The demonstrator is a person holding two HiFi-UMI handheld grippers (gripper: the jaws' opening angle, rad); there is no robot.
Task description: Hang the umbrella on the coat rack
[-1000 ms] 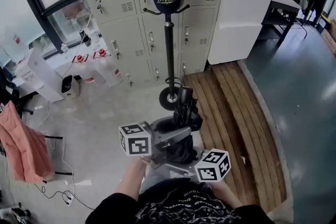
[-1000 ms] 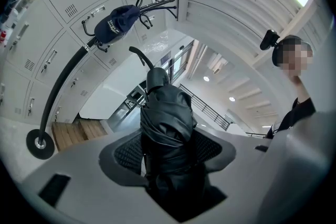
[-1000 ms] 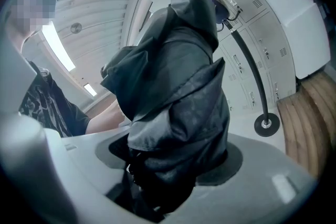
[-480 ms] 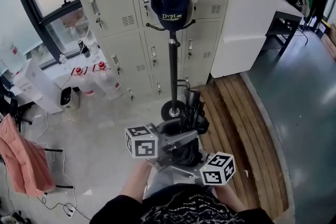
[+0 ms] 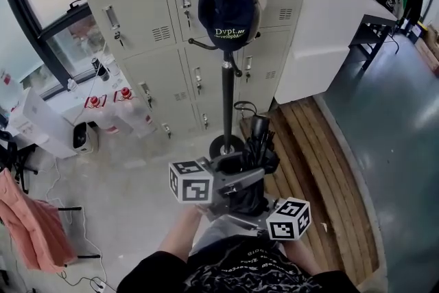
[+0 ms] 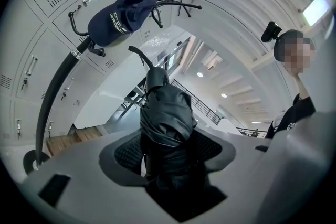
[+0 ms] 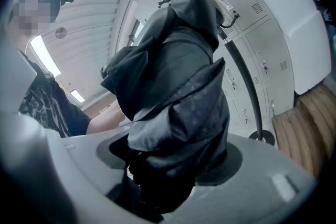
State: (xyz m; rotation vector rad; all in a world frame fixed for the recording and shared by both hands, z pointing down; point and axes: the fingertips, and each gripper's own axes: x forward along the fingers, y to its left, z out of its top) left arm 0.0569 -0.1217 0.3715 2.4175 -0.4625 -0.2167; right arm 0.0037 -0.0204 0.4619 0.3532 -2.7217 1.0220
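A folded black umbrella [image 5: 251,162] is carried in front of the person, its handle and strap loop pointing at the coat rack. My left gripper [image 5: 233,183] is shut on the umbrella's bundled fabric [image 6: 167,123], and my right gripper [image 5: 259,205] is shut on it from the other side [image 7: 176,113]. The black coat rack [image 5: 227,96] stands just ahead, before grey lockers, with its round base [image 5: 224,146] on the floor. A dark blue cap [image 5: 228,0] hangs on one hook [image 6: 119,17]. Bare hooks [image 6: 181,1] show at the top.
Grey lockers [image 5: 130,24] fill the wall behind the rack. A white cabinet [image 5: 322,17] stands to the right, with a wooden slatted platform [image 5: 315,168] in front of it. Bottles and a small bin [image 5: 81,137] sit on the floor at left, by a window.
Both grippers have carried the umbrella closer to the coat rack. The rack and cap now loom larger and nearer in the head view. The grip looks the same.
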